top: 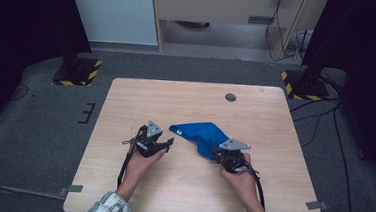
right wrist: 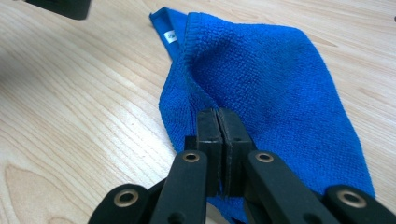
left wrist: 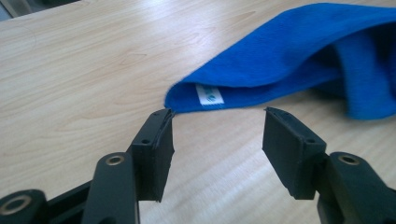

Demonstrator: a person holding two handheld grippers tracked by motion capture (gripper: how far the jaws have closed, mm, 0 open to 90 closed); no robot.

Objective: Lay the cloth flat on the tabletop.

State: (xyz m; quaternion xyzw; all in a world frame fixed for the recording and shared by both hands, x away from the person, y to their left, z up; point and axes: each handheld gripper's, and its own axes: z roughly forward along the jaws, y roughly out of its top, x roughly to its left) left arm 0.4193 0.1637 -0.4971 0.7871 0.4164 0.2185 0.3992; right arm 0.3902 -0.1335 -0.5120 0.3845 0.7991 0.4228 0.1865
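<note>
One blue cloth (top: pixel 200 135) lies loosely folded at the middle of the table (top: pixel 141 100); the right gripper (right wrist: pixel 218 122) has its jaws pressed together on the cloth's near edge, while the left gripper (left wrist: pixel 218 128) stands spread just before the labelled corner (left wrist: pixel 208 95). To fold cleanly, I would pinch that corner fully before lifting, keeping both edges level. Nothing blocks the way; only a small round grommet (top: pixel 230 97) sits well apart near the far edge

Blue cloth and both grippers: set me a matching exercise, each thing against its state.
Things:
1. left gripper
2. right gripper
3. blue cloth
4. white label

States:
A. jaws pressed together at the cloth's near edge
B. lying crumpled on the table
C. jaws apart, nothing between them
D. sewn at the cloth's corner

Pairs: 1-C, 2-A, 3-B, 4-D
</note>
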